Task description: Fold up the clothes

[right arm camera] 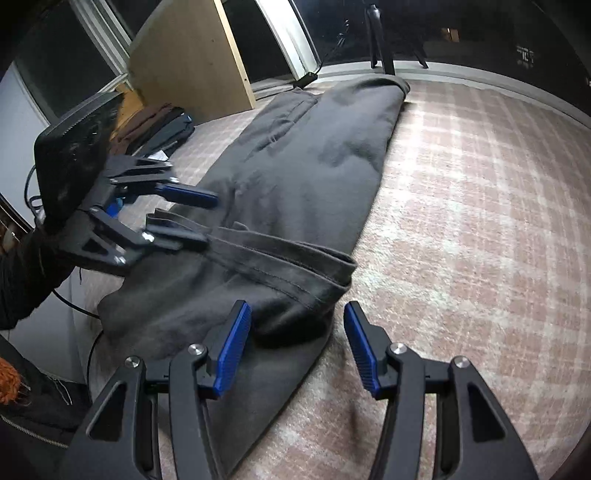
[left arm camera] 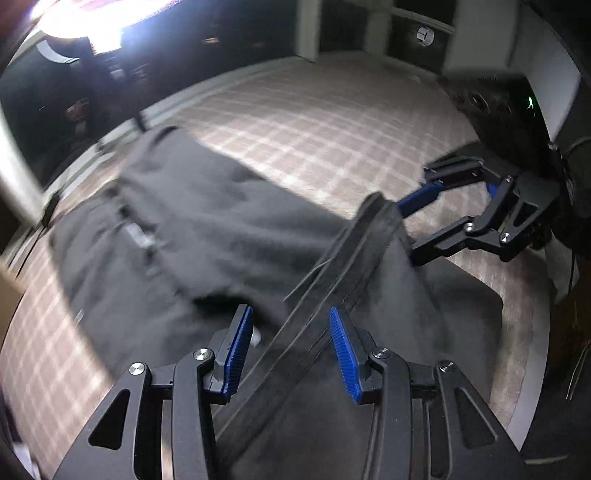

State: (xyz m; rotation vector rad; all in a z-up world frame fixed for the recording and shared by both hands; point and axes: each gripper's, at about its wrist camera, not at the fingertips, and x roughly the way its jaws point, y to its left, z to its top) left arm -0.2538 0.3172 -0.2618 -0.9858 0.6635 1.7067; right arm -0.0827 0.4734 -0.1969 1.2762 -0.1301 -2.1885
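A dark grey pair of trousers is laid lengthwise on a pink-and-white checked rug, along the rug's left side as seen from the right wrist view, with one end reaching the far edge of the rug by the window wall. The near end is doubled over, so that a stitched hem band is seen lying across the cloth below.

The left gripper is held low over the garment with its blue fingers set wide apart; the band runs diagonally through the gap between them, and no contact with either finger can be made out. The right gripper is also spread wide, its left finger over the folded cloth and its right finger over bare rug just beyond the garment's edge. Nothing is gripped by either.

In the left wrist view the right gripper is seen at the far end of the band, open, beside the raised fold.

A pale wooden board is leant near the rug's far left corner, with a stack of folded dark clothes beside it. A tripod is stood by the window. A small pale tag is seen on the trousers, but it is too blurred to be read; no other writing can be made out.
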